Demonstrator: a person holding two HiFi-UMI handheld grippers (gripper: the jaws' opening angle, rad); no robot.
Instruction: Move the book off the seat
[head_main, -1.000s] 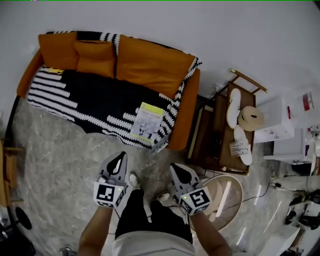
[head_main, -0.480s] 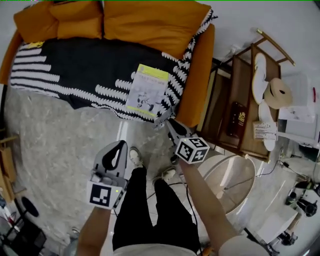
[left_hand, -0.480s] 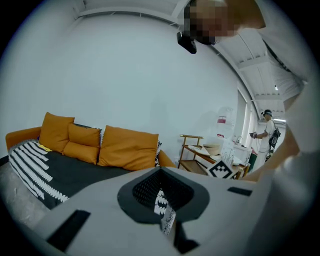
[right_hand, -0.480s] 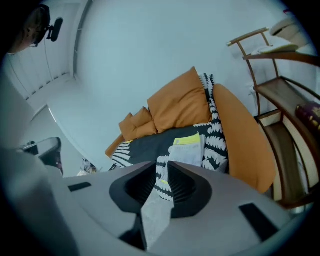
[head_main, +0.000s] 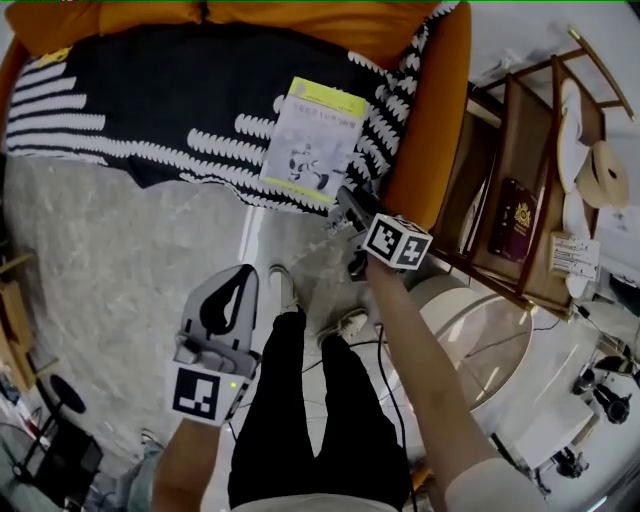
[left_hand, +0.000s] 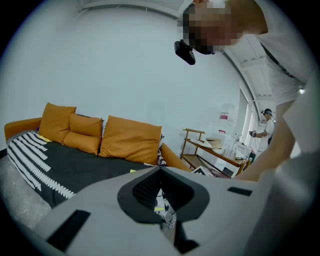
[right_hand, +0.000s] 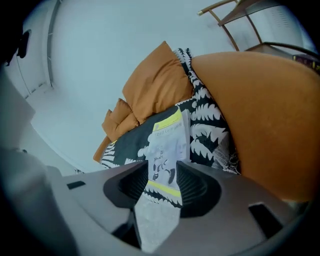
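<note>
One right gripper (head_main: 346, 201) near book (head_main: 313, 140) at seat (head_main: 170, 95) edge, jaws lately opening, empty; left gripper (head_main: 238, 276) jaws together.

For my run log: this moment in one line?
phase: reach | book: on sofa blanket | right claw: jaws just opening, book ahead, ungripped | left claw: shut, empty

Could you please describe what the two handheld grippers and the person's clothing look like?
The left gripper and right gripper have grey tapering shells with black ribbed pads. Each carries a white cube with black square markers; the left cube shows a small green light. The person wears black trousers and pale short sleeves.
</note>
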